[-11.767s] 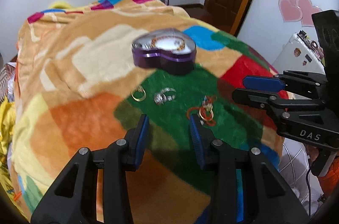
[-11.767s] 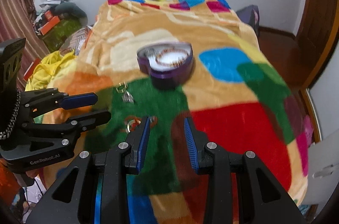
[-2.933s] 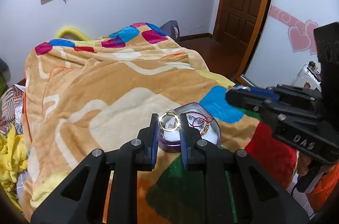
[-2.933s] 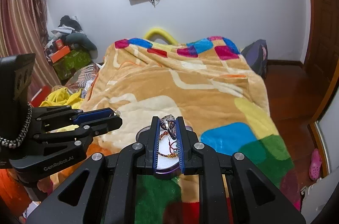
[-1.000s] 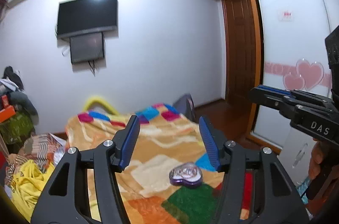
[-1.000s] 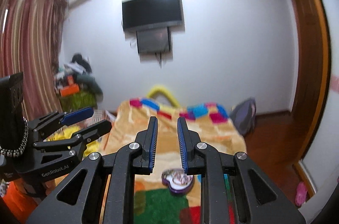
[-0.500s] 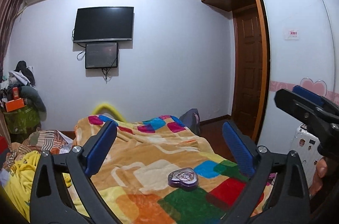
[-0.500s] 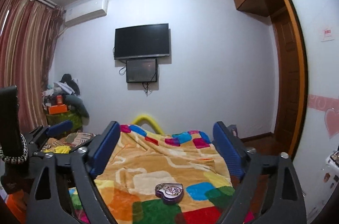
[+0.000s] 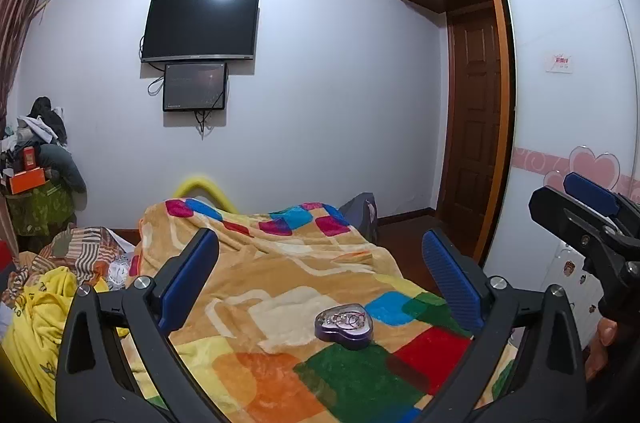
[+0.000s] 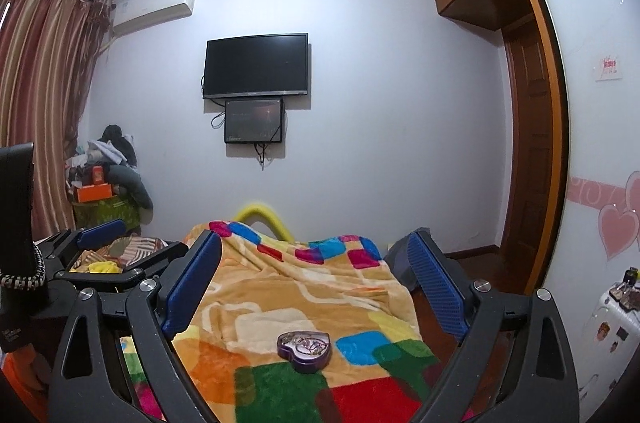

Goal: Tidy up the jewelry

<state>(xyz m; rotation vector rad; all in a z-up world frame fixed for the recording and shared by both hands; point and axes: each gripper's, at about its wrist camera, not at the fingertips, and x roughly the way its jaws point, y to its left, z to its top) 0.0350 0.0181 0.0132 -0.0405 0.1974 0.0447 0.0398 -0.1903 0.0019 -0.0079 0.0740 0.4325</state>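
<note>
A bed (image 9: 280, 279) fills the lower middle of the frame, covered by a fuzzy blanket (image 10: 304, 303) with bright patches. On the white wall behind hangs a black TV (image 9: 200, 28) with a small screen (image 9: 195, 87) under it. A brown door (image 9: 474, 127) stands at the right, and striped curtains (image 10: 36, 83) hang at the left.

A purple heart-shaped box (image 9: 344, 321) sits on the blanket, low and just right of the middle. Its point faces the lower right, and jewelry lies inside.

The left tool (image 9: 320, 283) is spread wide and holds nothing. The right tool (image 10: 316, 283) is also wide apart and empty.
</note>
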